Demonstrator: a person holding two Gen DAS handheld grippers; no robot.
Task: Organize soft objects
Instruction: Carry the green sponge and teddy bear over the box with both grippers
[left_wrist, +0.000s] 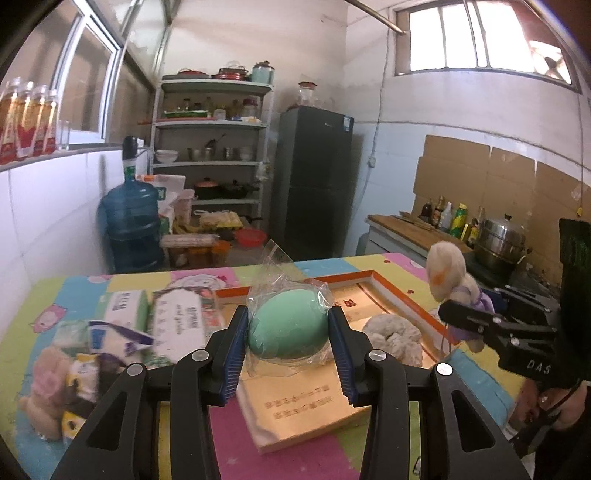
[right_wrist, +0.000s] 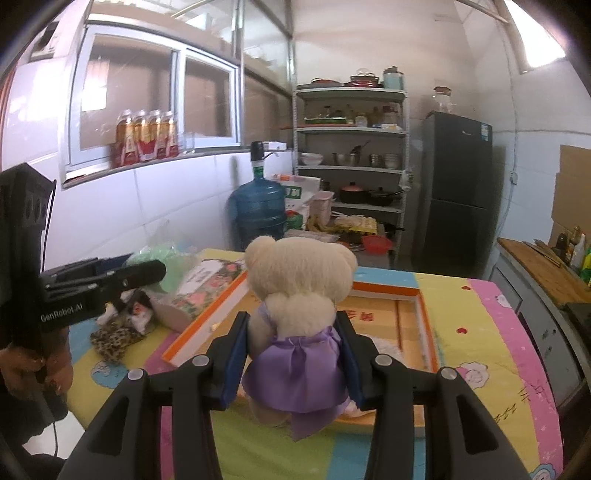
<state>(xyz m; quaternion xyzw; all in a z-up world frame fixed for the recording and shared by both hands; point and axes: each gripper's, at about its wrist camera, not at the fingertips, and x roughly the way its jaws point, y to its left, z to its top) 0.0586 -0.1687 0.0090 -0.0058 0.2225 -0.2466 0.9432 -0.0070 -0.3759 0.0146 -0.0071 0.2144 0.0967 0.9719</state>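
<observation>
The left gripper (left_wrist: 290, 328) clamps a bagged green sponge (left_wrist: 288, 325), and the right gripper (right_wrist: 293, 354) clamps a teddy bear (right_wrist: 299, 295). Both soft items hang above the orange-rimmed box (left_wrist: 399, 295) just ahead, likely their destination.

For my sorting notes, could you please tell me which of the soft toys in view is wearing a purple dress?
The cream plush bear clamped in the right hand-held gripper wears it; the pinkish plush toy lying at the table's left edge has none.

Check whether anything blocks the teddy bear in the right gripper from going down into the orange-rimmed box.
Nothing visible does. The right gripper holds the teddy bear over the near edge of the orange-rimmed box; only a whitish fluffy item lies inside, with bare floor beside it.
</observation>
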